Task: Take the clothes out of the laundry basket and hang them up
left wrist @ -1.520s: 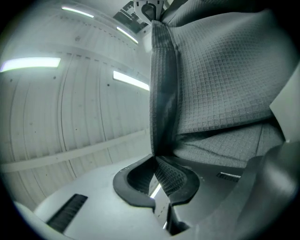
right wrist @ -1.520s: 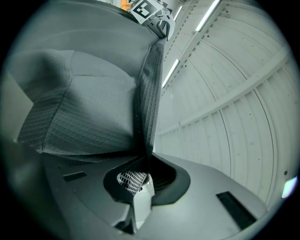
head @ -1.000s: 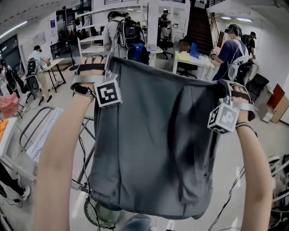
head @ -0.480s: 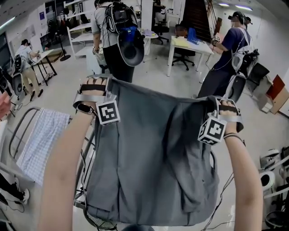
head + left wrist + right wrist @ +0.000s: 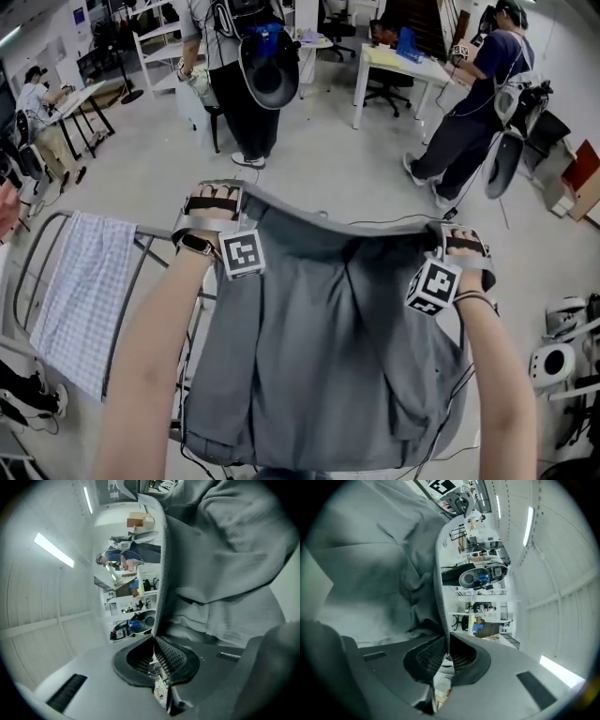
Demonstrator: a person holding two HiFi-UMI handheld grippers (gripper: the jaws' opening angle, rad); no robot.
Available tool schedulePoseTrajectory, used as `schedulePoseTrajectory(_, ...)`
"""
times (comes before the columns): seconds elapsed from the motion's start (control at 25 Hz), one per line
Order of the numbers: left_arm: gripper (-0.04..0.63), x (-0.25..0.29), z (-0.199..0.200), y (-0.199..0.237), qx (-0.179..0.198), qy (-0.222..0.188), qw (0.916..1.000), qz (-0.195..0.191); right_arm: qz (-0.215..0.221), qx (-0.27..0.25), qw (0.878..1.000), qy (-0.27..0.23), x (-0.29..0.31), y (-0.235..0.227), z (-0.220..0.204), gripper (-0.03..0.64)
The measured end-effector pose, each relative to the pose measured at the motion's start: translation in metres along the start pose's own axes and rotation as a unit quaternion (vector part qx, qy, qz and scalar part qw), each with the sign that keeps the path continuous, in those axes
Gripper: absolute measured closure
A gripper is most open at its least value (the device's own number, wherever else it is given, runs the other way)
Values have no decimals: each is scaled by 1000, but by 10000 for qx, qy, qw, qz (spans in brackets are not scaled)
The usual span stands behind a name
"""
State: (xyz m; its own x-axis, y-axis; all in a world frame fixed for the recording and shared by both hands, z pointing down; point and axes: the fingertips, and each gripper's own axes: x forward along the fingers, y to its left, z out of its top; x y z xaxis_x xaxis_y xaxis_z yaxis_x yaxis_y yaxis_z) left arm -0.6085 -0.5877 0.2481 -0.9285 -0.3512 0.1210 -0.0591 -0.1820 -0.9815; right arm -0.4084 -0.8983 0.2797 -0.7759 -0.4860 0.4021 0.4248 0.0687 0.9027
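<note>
Left claw [image 5: 154,644], right claw [image 5: 446,645] clamp grey shorts [image 5: 319,347], seemingly.

I see a plain mid-grey garment [image 5: 319,366], darker in its folds. At nine o'clock I see a cloth [image 5: 80,291] in a pale blue-and-white check.

1. Two bare forearms reach away from the near edge, the left forearm [image 5: 155,356] and the right forearm [image 5: 502,375] set well apart.
2. The left hand [image 5: 214,208], a watch [image 5: 195,245] on its wrist, grips the left claw [image 5: 154,654]. Its jaws are pinched tight on the top edge of a grey garment [image 5: 319,356].
3. The right hand [image 5: 466,251] grips the right claw [image 5: 444,654]. Its jaws are pinched tight on the same edge, at the far right corner.
4. The left marker cube [image 5: 242,254] and the right marker cube [image 5: 433,285] sit just near of the knuckles.
</note>
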Motion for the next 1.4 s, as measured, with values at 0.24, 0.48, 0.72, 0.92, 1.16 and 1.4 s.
schedulePoseTrajectory(0.24, 591, 7, -15, -85, 450, 446, 9932, -979, 841, 137, 9962, 169, 11, 81, 21, 607)
schedulePoseTrajectory(0.48, 287, 7, -39, -85, -291, 784, 9940, -701, 860, 836, 9919, 412, -2, 85, 29, 401)
schedulePoseTrajectory(0.72, 179, 1, -58, -66, -740, 938, 9912, -576, 686, 845, 9931, 445, -24, 70, 37, 383)
schedulePoseTrajectory(0.92, 178, -36, -63, -57, -1008, 821, 9896, -620, 436, 945, 9940, 329, -57, 59, 37, 383)
schedulePoseTrajectory(1.16, 178, -102, -88, -35, -1271, 726, 9886, -352, 87, 1072, 9940, 205, -119, 44, 49, 385)
schedulePoseTrajectory(1.4, 178, -181, -104, -18, -1478, 699, 9865, -98, -375, 1175, 9923, 65, -204, 45, 51, 385)
